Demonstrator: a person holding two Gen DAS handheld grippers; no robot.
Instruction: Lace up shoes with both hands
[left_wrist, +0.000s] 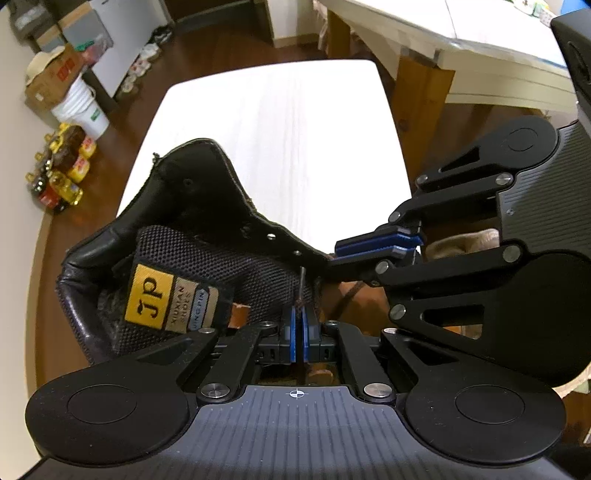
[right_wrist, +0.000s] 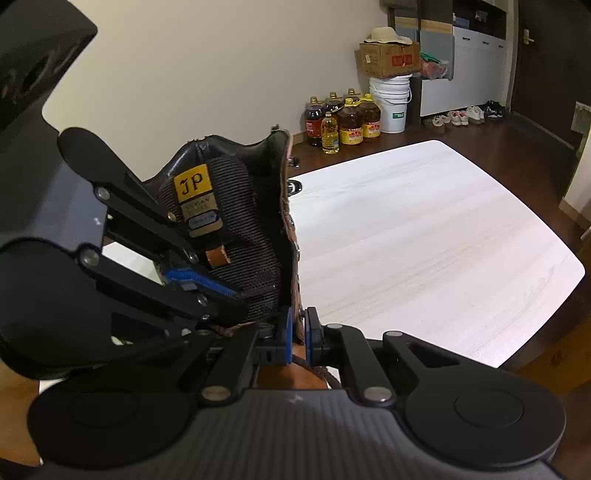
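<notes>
Presently, a dark boot (left_wrist: 192, 236) stands on the white table (left_wrist: 280, 122), its mesh tongue (left_wrist: 221, 266) with a yellow label (left_wrist: 147, 295) facing both cameras; the toe and sole are cut off beneath the gripper bodies in both views. In the left wrist view, the left gripper (left_wrist: 299, 325) has its blue pads nearly pressed together on a thin dark lace end (left_wrist: 301, 284) that rises upright between them; the lace below the pads is hidden. The right gripper (left_wrist: 343, 251) reaches in from the right, its fingertips at the eyelet edge (left_wrist: 284, 243) of the boot; whether they touch that edge cannot be told there. In the right wrist view, the right gripper (right_wrist: 298, 332) stands with a narrow gap between its pads, the brown leather edge (right_wrist: 293, 258) of the boot lying within that gap; firm contact on both sides cannot be made out. Bottles (right_wrist: 343, 122) and a white bucket (right_wrist: 391, 99) stand on the floor by the wall.
</notes>
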